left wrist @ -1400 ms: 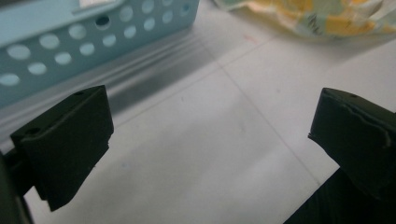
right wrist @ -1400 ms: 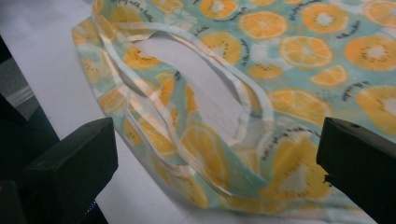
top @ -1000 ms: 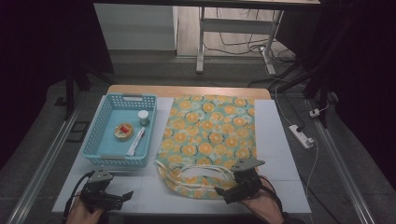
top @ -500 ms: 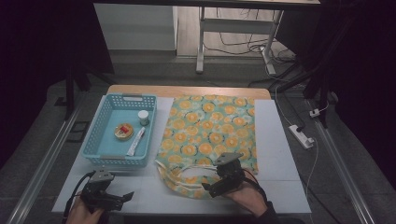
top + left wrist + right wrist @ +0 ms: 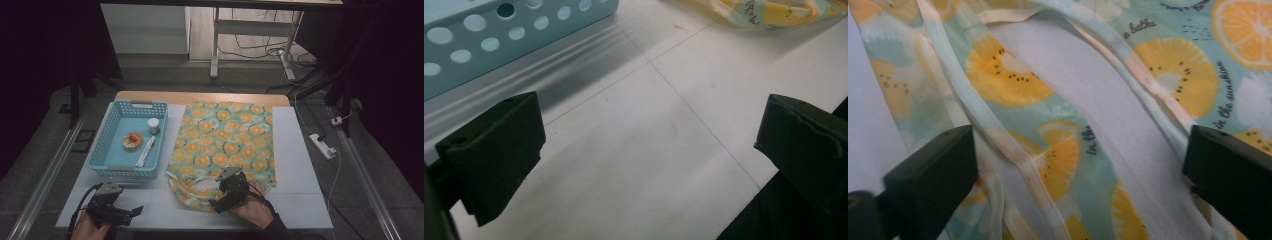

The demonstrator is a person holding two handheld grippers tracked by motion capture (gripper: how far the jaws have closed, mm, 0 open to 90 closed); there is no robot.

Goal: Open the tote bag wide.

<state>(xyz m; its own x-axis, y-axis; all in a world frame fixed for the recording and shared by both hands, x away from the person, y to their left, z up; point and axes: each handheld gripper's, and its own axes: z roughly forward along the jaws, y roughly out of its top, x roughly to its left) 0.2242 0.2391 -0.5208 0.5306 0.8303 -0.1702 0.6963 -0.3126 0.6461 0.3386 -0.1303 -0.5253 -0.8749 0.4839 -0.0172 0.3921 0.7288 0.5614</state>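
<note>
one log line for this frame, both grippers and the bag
left gripper: open, over bare table | right gripper: open, over fruit-print bag handles, no grasp yet | blue basket: untouched

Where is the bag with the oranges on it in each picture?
High view: the fruit-print bag lies flat in the middle of the table, right of the blue basket.
Left gripper view: just an edge of the bag at the top right corner, with the basket wall at the top left.
Right gripper view: close up, the bag's handles and opening lie between the jaws.
Shared landmark: the white tabletop.
</note>
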